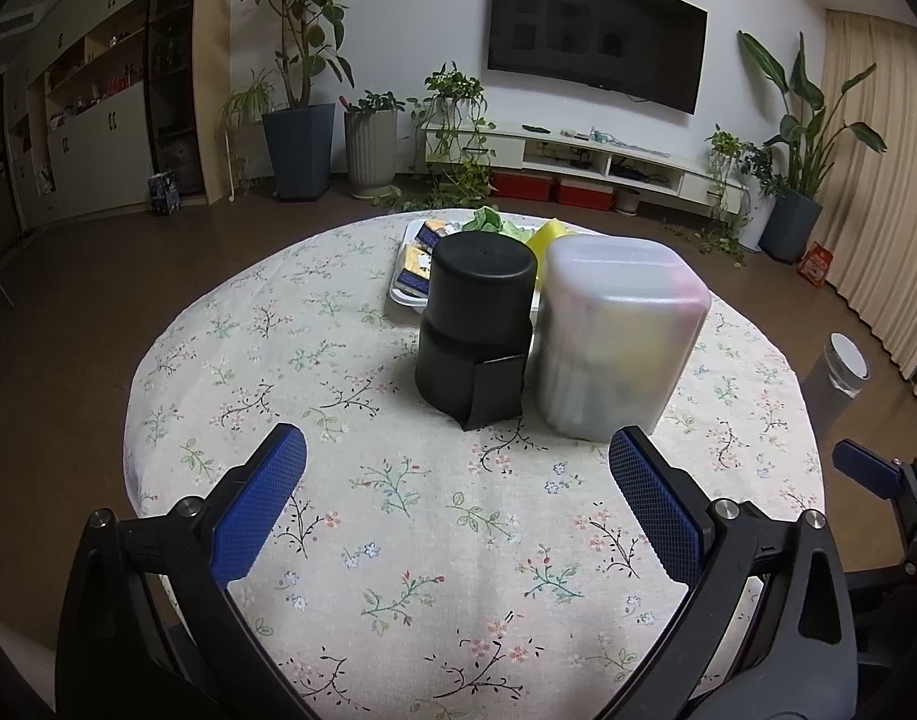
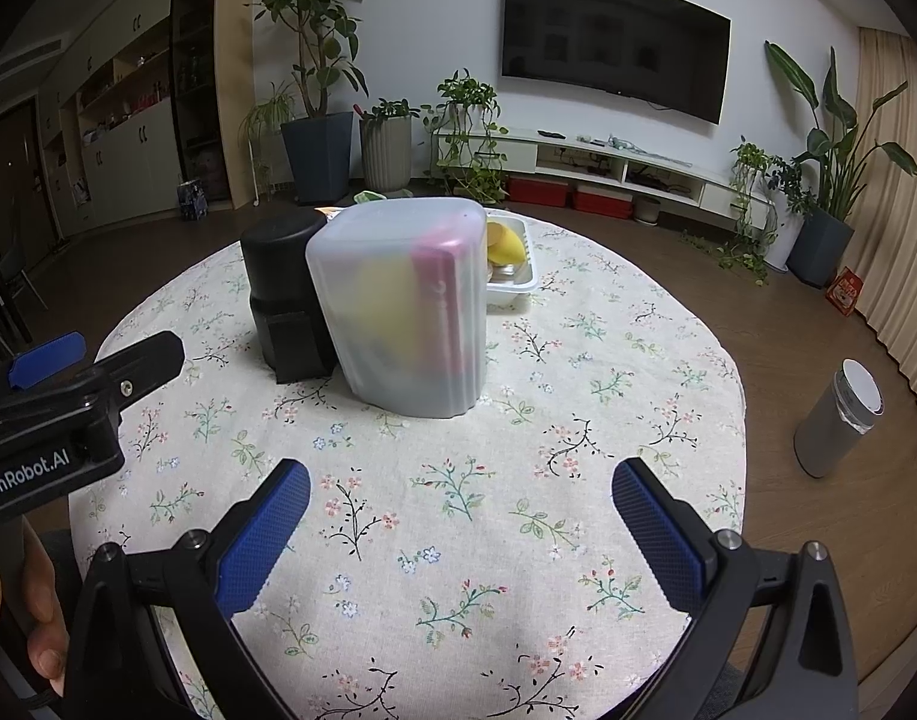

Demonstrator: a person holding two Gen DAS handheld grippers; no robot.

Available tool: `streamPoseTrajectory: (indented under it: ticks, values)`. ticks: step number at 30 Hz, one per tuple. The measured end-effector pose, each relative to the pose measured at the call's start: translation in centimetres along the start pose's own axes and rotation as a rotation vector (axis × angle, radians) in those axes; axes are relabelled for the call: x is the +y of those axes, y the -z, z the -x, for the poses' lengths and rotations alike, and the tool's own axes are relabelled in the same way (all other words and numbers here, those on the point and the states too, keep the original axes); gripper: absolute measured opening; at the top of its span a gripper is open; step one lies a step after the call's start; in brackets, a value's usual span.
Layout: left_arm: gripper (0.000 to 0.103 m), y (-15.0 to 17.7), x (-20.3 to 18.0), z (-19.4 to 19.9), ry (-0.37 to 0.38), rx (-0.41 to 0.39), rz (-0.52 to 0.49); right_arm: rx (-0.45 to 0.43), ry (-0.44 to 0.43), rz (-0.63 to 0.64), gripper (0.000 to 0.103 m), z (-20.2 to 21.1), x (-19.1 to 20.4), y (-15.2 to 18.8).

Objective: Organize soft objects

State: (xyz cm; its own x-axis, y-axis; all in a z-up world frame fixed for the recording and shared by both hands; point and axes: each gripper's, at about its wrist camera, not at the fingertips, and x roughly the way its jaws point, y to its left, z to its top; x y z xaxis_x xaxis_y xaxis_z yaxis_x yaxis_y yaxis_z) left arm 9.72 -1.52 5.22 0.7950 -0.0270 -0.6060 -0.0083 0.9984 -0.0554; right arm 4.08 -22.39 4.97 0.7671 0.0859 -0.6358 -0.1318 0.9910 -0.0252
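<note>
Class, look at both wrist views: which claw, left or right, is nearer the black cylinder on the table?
Left, probably. The left claw faces the black cylinder almost head-on; the right claw sits further right, facing the frosted container, cylinder off to its left.

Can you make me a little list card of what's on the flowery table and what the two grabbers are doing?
table: round table with floral cloth
left item: black cylindrical container, upright
right item: frosted translucent plastic container, beside the black one, blurry coloured things inside
behind them: white tray holding yellow soft items
left hand-held gripper: open, empty, short of the containers
right hand-held gripper: open, empty
on floor: grey cylindrical bin
</note>
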Motion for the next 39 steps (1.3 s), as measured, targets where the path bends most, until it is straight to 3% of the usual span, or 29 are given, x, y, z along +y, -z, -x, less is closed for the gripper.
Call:
streamPoseTrajectory:
  ticks: [26, 39]
  values:
    - [0.103, 0.18, 0.08, 0.10, -0.019, -0.010, -0.003, 0.006, -0.002, 0.002, 0.103, 0.05, -0.07, -0.25]
    - [0.103, 0.27, 0.62, -0.66, -0.007, 0.036, 0.027, 0.008, -0.002, 0.001, 0.103, 0.16, -0.10, -0.29]
